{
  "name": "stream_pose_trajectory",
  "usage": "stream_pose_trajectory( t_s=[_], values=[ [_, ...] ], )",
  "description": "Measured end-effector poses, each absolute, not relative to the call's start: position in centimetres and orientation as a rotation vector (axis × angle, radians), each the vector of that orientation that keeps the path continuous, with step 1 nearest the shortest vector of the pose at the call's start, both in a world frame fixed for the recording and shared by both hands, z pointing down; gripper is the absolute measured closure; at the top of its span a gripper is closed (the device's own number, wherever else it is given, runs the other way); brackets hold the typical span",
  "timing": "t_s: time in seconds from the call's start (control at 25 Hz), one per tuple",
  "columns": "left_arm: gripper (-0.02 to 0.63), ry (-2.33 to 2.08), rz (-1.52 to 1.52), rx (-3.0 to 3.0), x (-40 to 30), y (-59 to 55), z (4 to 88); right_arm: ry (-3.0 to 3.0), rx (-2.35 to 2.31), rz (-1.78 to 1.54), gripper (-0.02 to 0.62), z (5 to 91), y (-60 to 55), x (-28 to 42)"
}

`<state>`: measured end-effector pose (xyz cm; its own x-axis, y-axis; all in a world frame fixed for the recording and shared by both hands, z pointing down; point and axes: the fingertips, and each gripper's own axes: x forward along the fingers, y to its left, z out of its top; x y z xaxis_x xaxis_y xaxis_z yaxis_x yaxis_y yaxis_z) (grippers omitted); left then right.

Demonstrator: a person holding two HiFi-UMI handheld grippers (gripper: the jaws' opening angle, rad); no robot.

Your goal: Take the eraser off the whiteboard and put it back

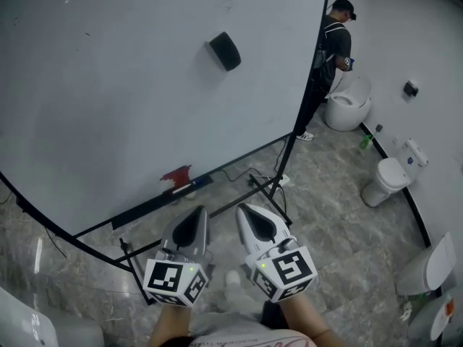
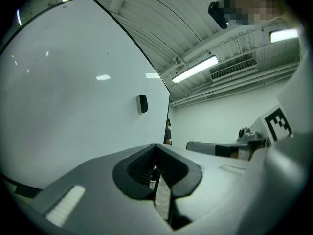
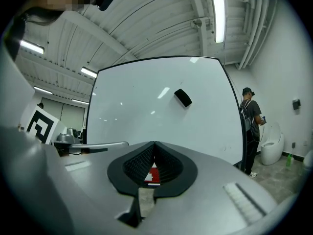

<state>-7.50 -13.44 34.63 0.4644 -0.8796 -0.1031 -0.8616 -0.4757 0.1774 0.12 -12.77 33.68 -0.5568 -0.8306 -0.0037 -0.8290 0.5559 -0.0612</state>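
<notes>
A black eraser [image 1: 225,50] sticks to the large whiteboard [image 1: 130,100], high up towards its right edge. The same eraser [image 2: 143,104] shows in the left gripper view and, tilted, as the eraser [image 3: 183,98] in the right gripper view. My left gripper [image 1: 197,213] and right gripper [image 1: 244,211] are side by side below the board, well short of the eraser. On both, the jaws meet at the tips with nothing between them.
A red object [image 1: 177,178] lies on the board's tray [image 1: 163,198]. The stand's feet and cables [image 1: 257,183] cross the marble floor just ahead of me. A person [image 1: 334,49] stands past the board's right edge among white toilets [image 1: 349,103].
</notes>
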Motion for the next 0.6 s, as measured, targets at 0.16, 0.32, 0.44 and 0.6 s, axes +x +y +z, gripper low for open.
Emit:
stream_pose_trajectory(
  t_s=[0.16, 0.32, 0.44, 0.6],
  values=[
    [0.606, -1.579, -0.293, 2.602, -7.5, -16.8, 33.8, 2.725, -1.5, 0.003, 0.594, 31.6, -17.5, 0.8],
    [0.606, -1.609, -0.305, 2.614, -7.1, -19.9, 32.8, 2.718, -1.475, 0.115, 0.576, 27.8, -22.4, 1.2],
    [0.606, -1.631, -0.317, 2.61, -7.0, -22.2, 32.2, 2.747, -1.414, 0.224, 0.511, 24.8, -26.1, 0.7],
    [0.606, -1.649, -0.334, 2.617, -6.7, -24.7, 31.2, 2.793, -1.307, 0.369, 0.45, 21.2, -30.6, -0.7]
  ],
)
